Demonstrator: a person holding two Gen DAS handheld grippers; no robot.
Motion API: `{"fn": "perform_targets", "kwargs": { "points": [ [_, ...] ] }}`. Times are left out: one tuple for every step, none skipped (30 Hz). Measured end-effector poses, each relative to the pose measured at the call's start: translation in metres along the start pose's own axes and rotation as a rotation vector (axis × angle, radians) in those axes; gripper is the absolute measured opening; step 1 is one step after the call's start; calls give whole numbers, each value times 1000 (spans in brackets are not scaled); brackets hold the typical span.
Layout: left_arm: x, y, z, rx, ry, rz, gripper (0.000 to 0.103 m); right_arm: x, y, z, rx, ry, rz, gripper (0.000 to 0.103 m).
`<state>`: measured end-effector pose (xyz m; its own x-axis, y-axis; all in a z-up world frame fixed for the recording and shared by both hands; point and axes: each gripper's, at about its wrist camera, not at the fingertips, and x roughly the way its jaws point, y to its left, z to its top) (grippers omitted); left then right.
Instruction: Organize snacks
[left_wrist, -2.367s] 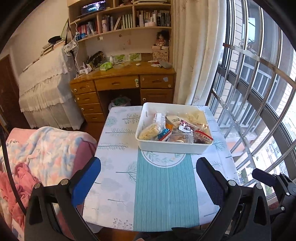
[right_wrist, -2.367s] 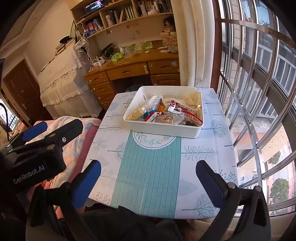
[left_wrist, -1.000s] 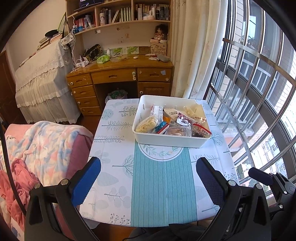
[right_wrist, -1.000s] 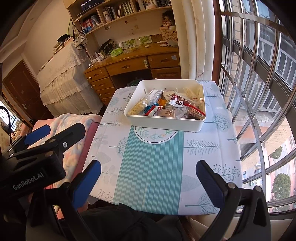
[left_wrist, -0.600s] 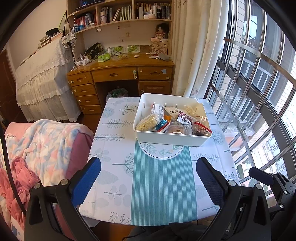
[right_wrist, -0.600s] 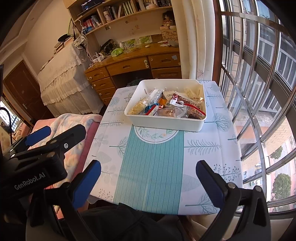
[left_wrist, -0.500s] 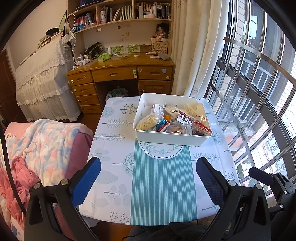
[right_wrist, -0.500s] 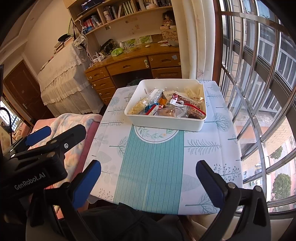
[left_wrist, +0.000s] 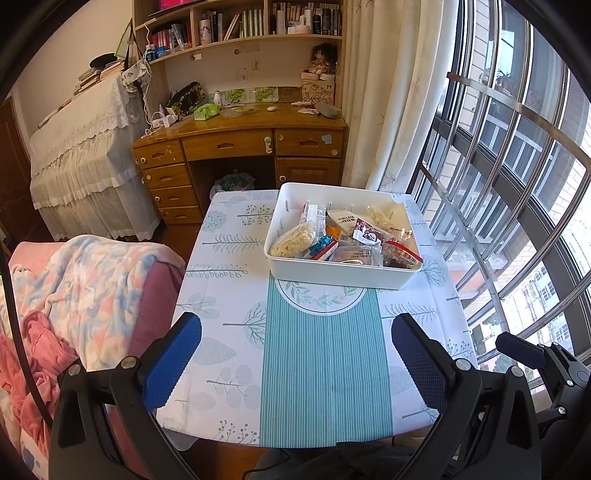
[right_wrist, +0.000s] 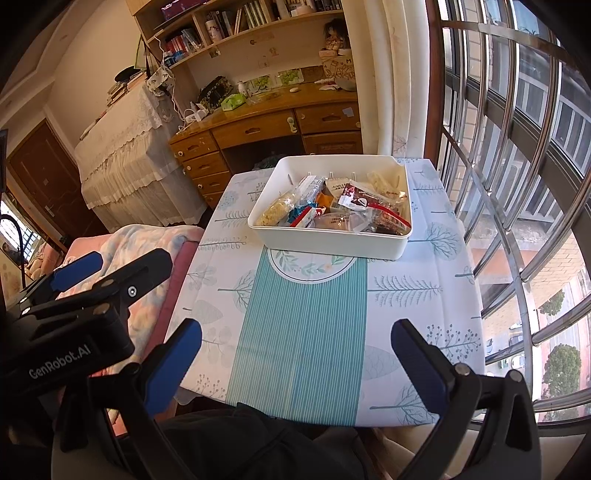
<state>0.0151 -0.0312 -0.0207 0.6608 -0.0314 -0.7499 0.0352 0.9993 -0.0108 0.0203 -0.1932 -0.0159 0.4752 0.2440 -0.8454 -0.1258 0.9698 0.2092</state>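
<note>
In the right wrist view alone, left tongs beside wide-open, empty right tongs; left gape perhaps wide.

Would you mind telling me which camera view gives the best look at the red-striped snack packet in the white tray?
The right wrist view: the red-striped snack packet lies against the white tray's near right corner, stripe fully visible. In the left wrist view the packet appears smaller and partly hidden behind the tray wall.
</note>
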Motion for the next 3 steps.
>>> {"fn": "perform_targets", "kwargs": {
  "points": [
    [0, 0, 1, 0, 0, 1, 102, 0, 0, 0, 0, 0, 0, 103],
    [0, 0, 0, 0, 0, 0, 102, 0, 0, 0, 0, 0, 0, 103],
    [0, 0, -2, 0, 0, 0, 102, 0, 0, 1, 0, -1, 0, 103]
  ]
}}
